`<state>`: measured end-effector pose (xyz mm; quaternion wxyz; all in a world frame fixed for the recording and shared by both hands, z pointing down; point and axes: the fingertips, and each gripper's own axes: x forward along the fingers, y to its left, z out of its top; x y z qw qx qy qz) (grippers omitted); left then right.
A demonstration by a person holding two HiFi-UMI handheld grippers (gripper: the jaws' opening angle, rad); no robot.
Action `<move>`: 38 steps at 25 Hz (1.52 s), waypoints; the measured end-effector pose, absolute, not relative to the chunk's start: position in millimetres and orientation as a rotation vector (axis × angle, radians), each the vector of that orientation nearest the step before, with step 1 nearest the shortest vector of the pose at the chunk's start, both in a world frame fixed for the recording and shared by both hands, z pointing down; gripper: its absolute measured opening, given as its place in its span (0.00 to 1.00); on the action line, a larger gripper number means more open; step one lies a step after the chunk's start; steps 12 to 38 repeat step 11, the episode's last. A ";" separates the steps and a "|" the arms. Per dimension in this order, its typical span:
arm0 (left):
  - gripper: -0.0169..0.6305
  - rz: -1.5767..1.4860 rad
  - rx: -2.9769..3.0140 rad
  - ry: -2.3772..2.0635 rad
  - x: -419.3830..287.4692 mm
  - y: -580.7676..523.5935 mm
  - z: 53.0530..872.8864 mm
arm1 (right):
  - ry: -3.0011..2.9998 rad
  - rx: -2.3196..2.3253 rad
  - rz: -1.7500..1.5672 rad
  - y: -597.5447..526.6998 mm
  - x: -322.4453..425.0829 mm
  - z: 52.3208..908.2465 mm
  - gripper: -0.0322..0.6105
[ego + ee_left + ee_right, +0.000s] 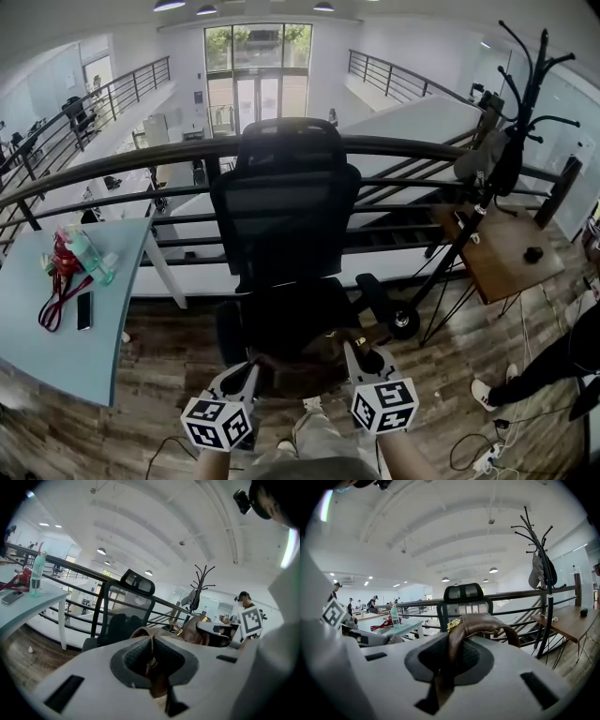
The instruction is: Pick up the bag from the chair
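Observation:
A black office chair point(286, 220) faces me in the head view. The brown bag point(305, 372) sits low between my two grippers at the seat's front edge; whether it rests on the seat I cannot tell. My left gripper point(249, 373) is shut on a thin brown strap point(151, 654) of the bag. My right gripper point(361, 358) is shut on a wider brown handle point(454, 644), which loops over its jaws with a gold buckle point(454, 624). In the left gripper view the bag's body point(190, 629) shows beside the right gripper point(218, 634).
A pale blue table point(56, 319) at left carries a bottle point(89, 255), a red lanyard and a phone. A curved railing point(122, 159) runs behind the chair. A black coat rack point(511, 122) and a wooden table point(511, 248) stand at right, near a person's leg point(539, 366).

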<state>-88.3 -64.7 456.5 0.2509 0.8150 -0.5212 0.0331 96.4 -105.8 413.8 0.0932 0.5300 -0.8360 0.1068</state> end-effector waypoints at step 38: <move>0.05 0.075 2.222 -1.425 -90.0 -69.0 453.0 | -2.496 1.576 0.314 -109.0 92.3 409.1 0.09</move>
